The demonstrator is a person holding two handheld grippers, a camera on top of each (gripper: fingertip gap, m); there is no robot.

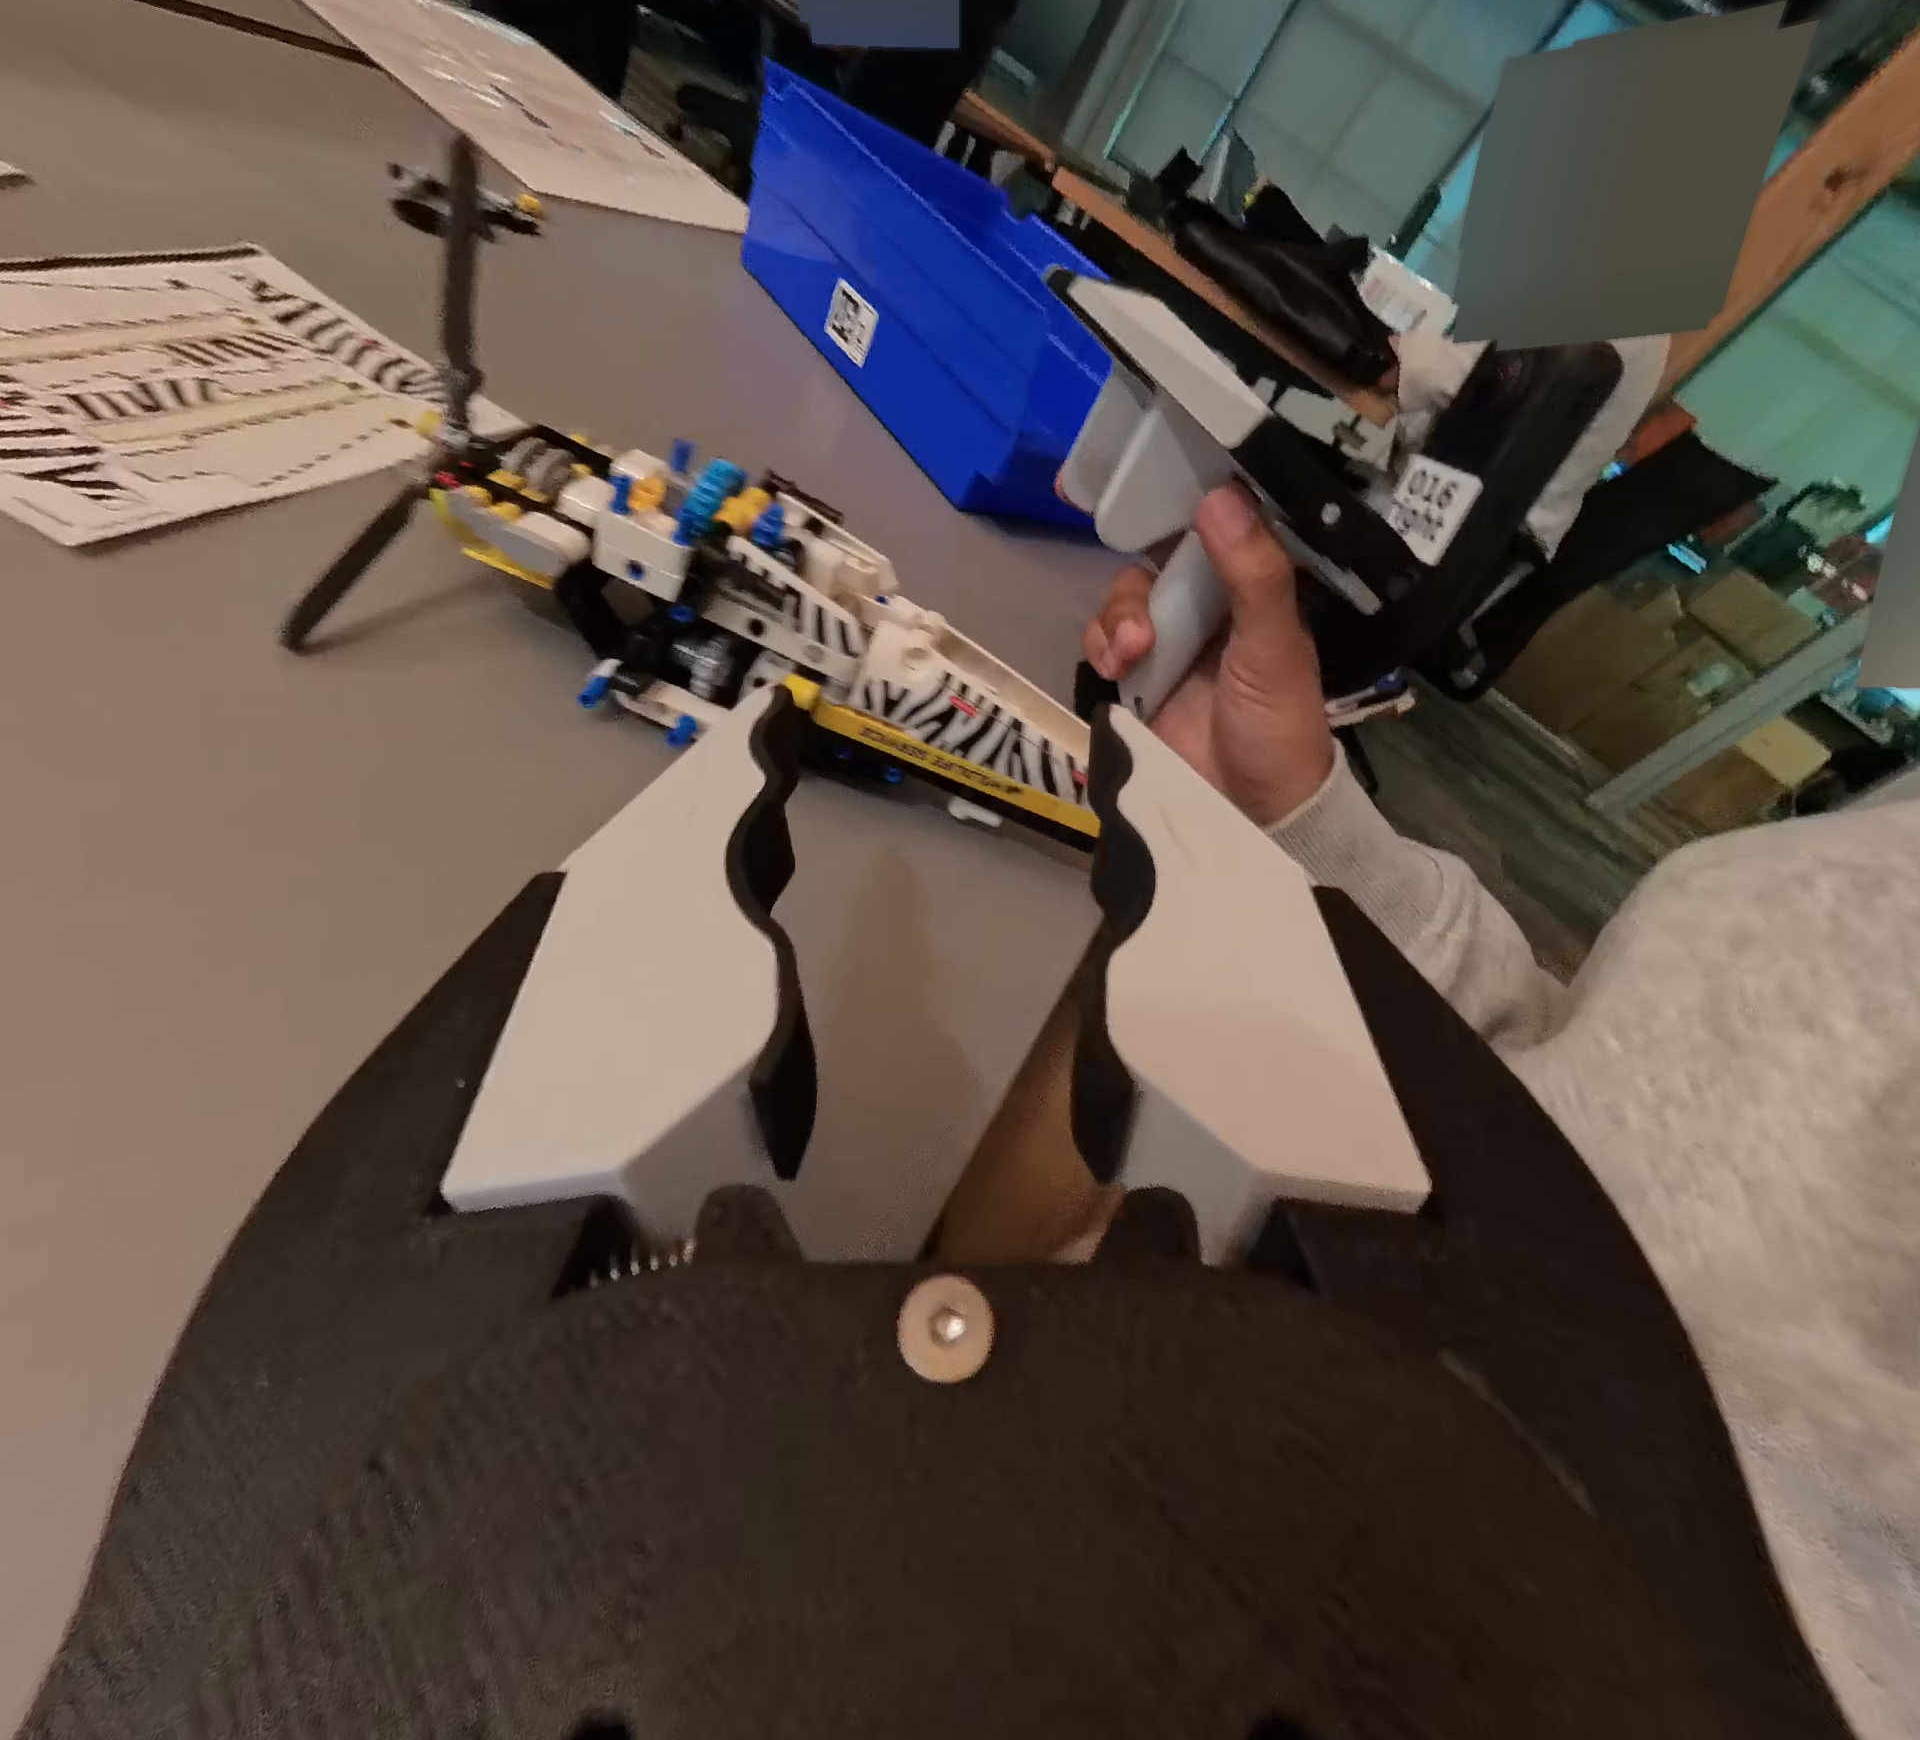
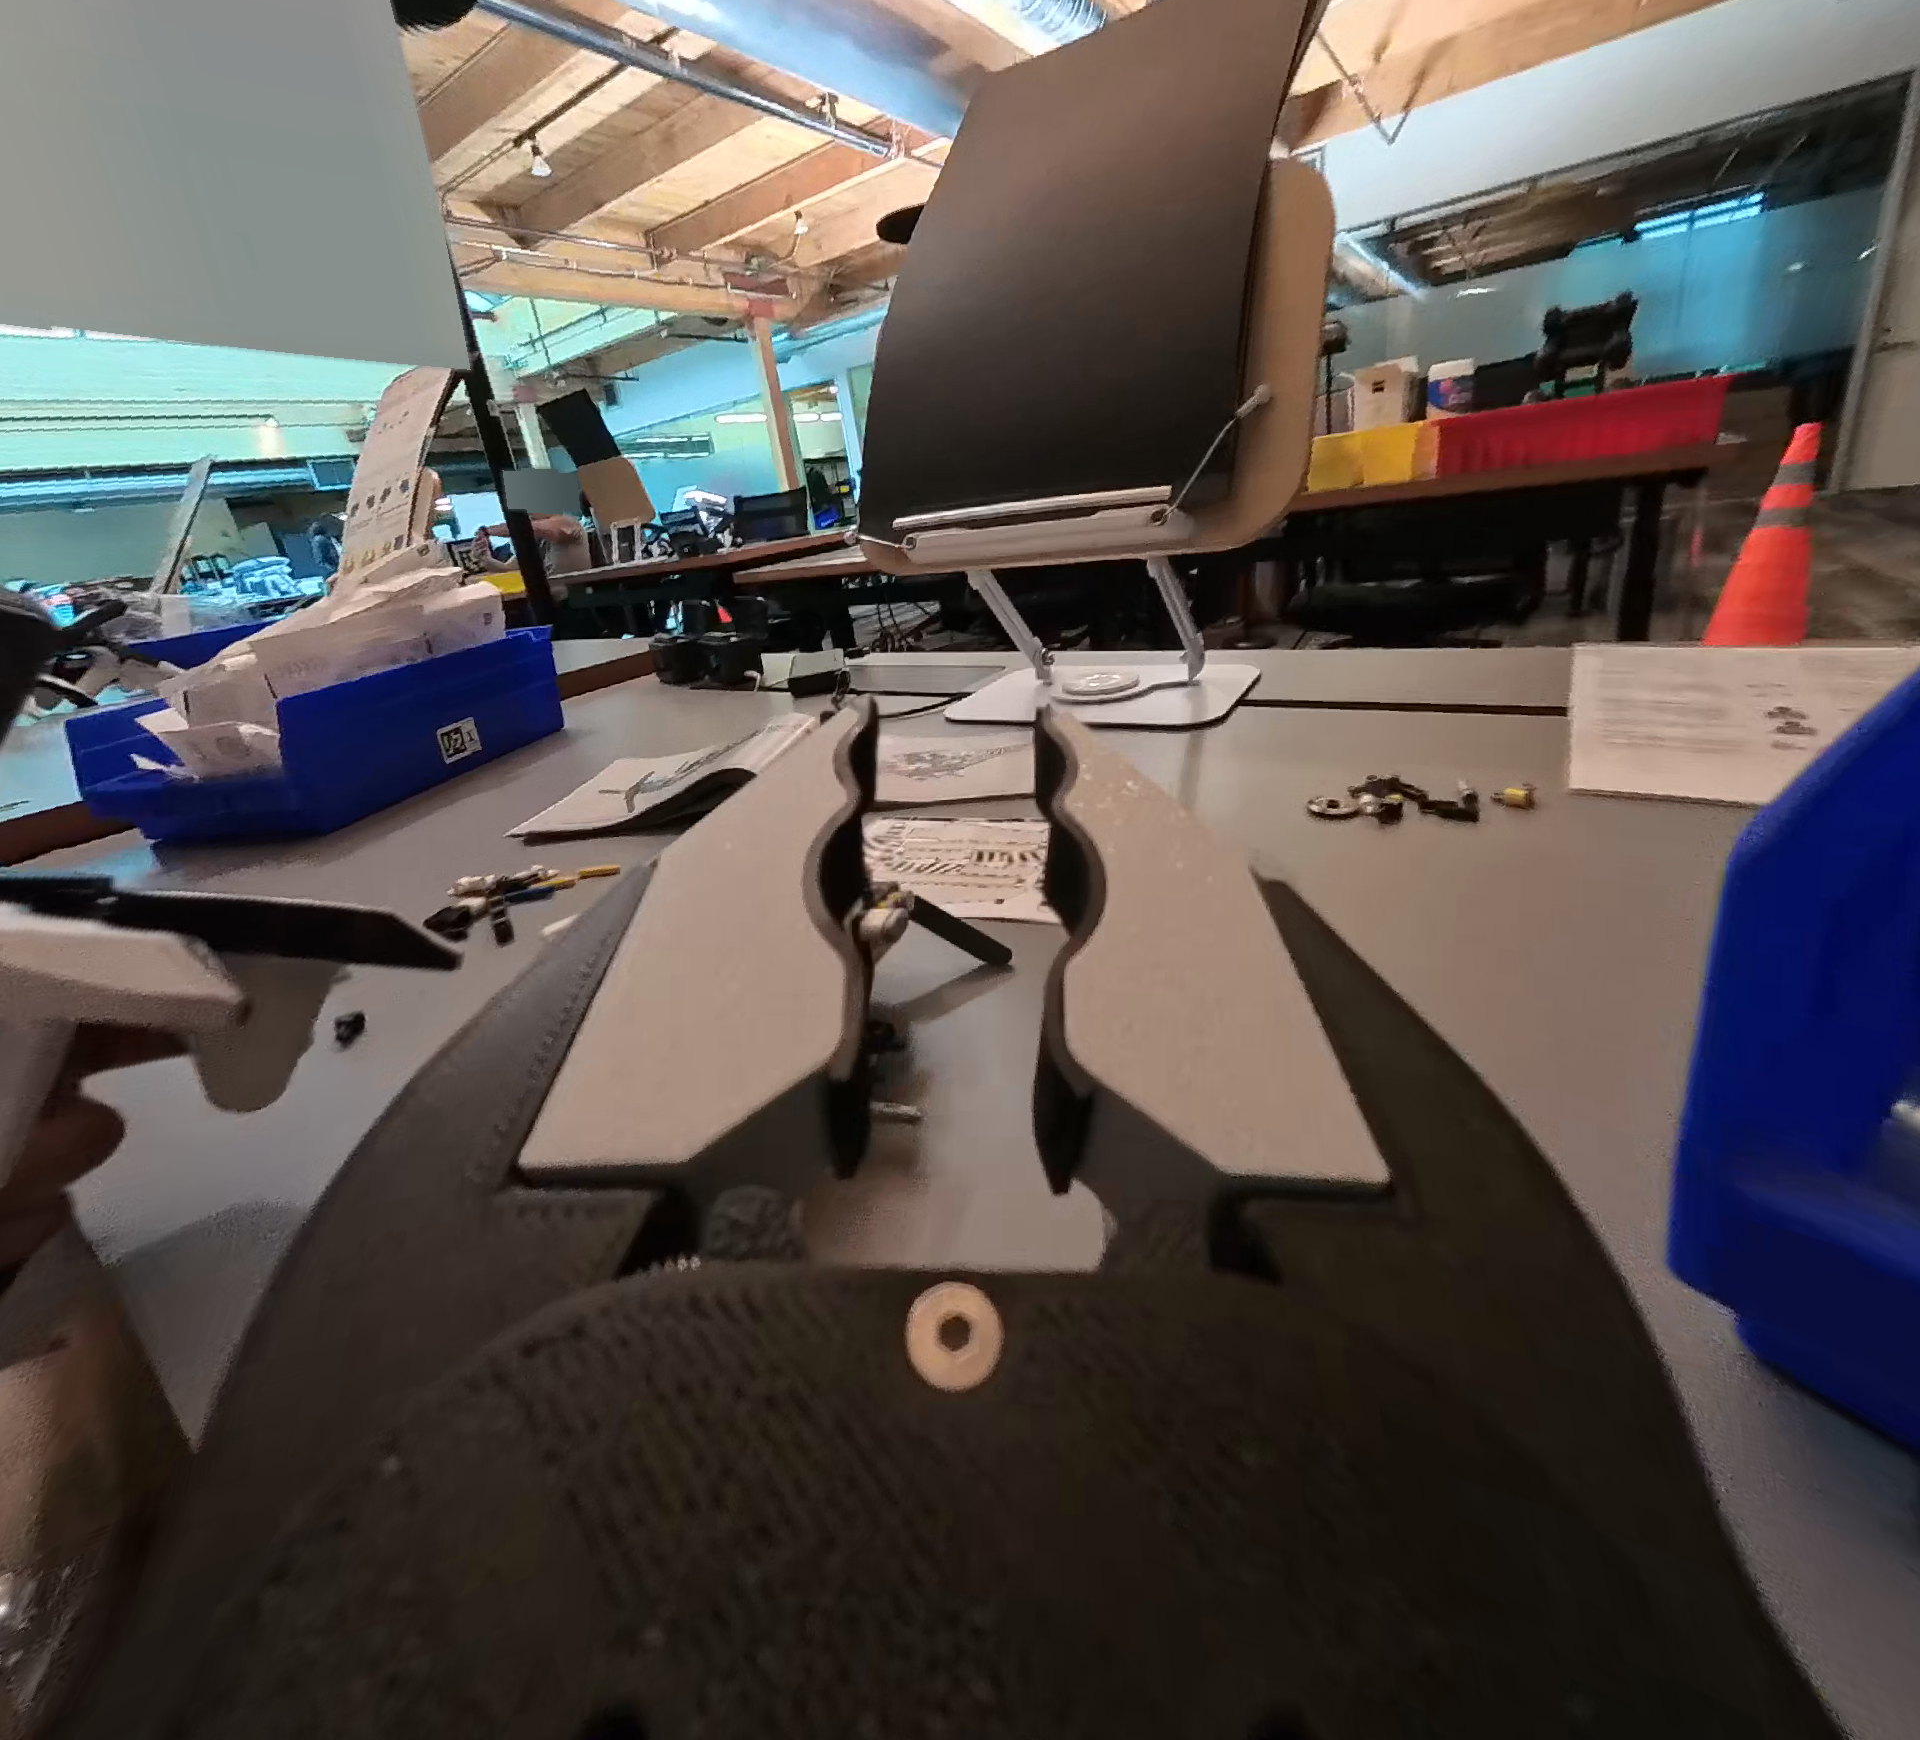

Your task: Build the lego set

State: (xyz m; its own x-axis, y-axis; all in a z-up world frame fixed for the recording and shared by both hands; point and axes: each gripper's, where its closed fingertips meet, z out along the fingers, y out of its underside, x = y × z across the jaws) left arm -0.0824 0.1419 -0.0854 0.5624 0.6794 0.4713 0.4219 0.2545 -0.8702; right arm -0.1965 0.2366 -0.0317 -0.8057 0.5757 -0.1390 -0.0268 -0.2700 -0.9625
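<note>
Fingers of the left gripper [image 1: 940, 724] stand spread apart in the left wrist view, with nothing between them, hovering above the grey table [image 1: 208, 755]. Just past their tips lies the lego model [image 1: 748, 589], a long white and yellow build with zebra-striped panels, blue and yellow pins and a black rotor at its far end. A sticker sheet [image 1: 177, 402] with zebra stripes lies flat to the left of the model, and a white paper [image 1: 488, 80] lies farther back. A blue bin [image 1: 914, 298] sits behind the model near the table edge. To the right a hand [image 1: 1216, 651] in a light sleeve grips the handle of the right gripper [image 1: 1153, 381], raised above the table.

From the right wrist view, the right gripper [image 2: 951, 734] has its fingers parted and holds nothing. Between and beyond them a small rotor piece [image 2: 914, 927] rests on the table [image 2: 1455, 963], near the striped sheet [image 2: 966, 859]. Loose pieces [image 2: 509, 895] lie to the left, more small parts [image 2: 1403, 797] to the right. A blue bin [image 2: 332, 745] filled with white bags stands at left, another blue bin [image 2: 1808, 1067] close at right, and a dark tablet on a stand [image 2: 1081, 319] rises behind.
</note>
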